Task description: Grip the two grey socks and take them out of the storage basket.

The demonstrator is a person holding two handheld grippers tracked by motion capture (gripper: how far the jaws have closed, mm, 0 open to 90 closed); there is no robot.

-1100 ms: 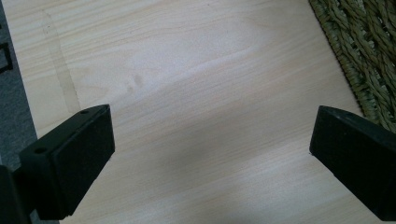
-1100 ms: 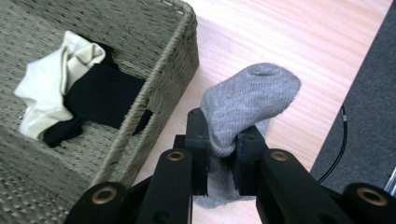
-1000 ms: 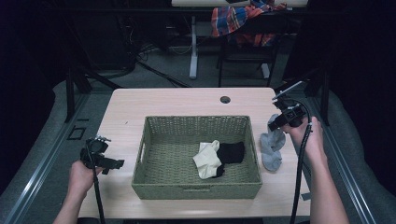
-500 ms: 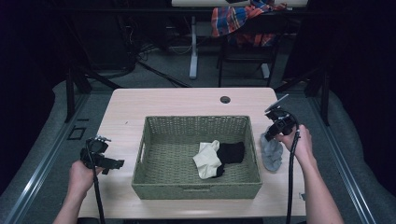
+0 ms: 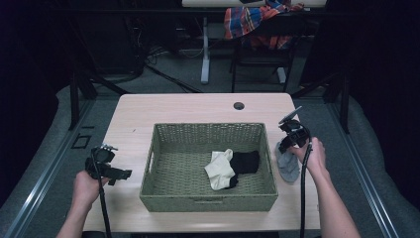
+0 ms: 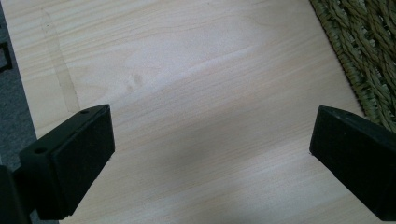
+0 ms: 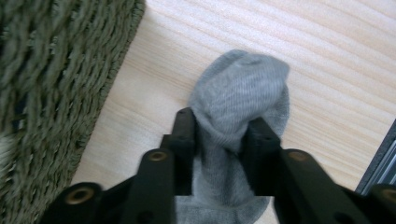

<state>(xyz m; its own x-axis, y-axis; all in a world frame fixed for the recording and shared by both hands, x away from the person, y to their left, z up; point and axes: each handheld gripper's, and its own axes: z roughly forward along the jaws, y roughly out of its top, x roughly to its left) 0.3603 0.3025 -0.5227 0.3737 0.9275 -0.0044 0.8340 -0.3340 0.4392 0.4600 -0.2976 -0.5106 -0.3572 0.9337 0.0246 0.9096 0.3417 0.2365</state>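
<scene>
My right gripper (image 7: 219,123) had come down from its raised place beside the basket (image 5: 148,173) to the desk (image 5: 188,106) near the right edge, bringing the grey sock (image 7: 243,93) with it. Its jaws had just been opening, and the sock was between them: in the right gripper view the cloth bulged up out of the gap, the pads close at either side, though I could not tell whether they pressed on it. In the high view the sock (image 5: 288,166) lay on the wood just beside the basket's right wall, outside it, with my right hand (image 5: 312,154) over it. I judged that the sock was being set down rather than carried in, so it was not yet with the white sock (image 5: 220,168) and black sock (image 5: 245,161) lying touching in the basket's right half. My left gripper (image 5: 106,166) waited near the left edge, spread wide over bare wood, gripping nothing, the basket's corner just beyond one jaw.
</scene>
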